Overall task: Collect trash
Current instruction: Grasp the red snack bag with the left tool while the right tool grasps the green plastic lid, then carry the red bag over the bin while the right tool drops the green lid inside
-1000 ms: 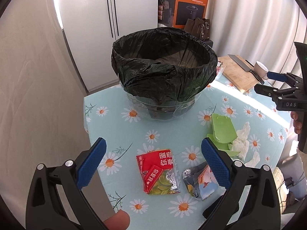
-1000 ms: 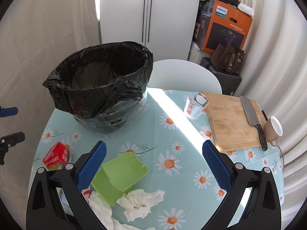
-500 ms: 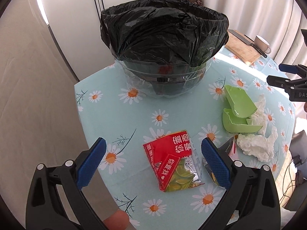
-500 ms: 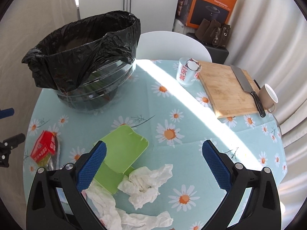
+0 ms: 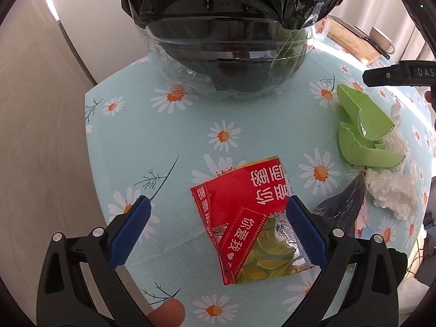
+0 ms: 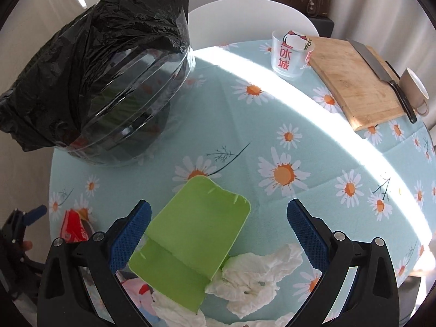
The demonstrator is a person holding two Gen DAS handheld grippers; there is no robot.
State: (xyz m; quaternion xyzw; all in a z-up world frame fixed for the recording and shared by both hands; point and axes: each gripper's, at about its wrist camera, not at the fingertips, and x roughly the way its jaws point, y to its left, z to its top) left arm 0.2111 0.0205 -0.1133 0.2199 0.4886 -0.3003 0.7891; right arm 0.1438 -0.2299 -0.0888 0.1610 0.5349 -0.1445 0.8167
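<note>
A clear bin lined with a black bag (image 5: 229, 35) stands at the back of the daisy tablecloth; it also shows in the right wrist view (image 6: 95, 76). My left gripper (image 5: 218, 226) is open, low over a red snack wrapper (image 5: 245, 207), which lies between its fingers toward the right one. My right gripper (image 6: 218, 231) is open above a folded green plastic container (image 6: 190, 234) and crumpled white tissues (image 6: 253, 280). The green container (image 5: 365, 130), tissues (image 5: 392, 190) and a dark foil wrapper (image 5: 343, 207) also show in the left wrist view.
A printed plastic cup (image 6: 291, 54), a wooden cutting board (image 6: 357, 81) with a knife (image 6: 384, 76) and a beige mug (image 6: 414, 90) sit at the far right. A white chair (image 6: 253, 19) stands behind the table. The table edge (image 5: 92, 147) is at the left.
Both grippers have come down and forward toward the table. The red wrapper now lies between my left fingers, and the green container sits between my right fingers. Both stay open.
</note>
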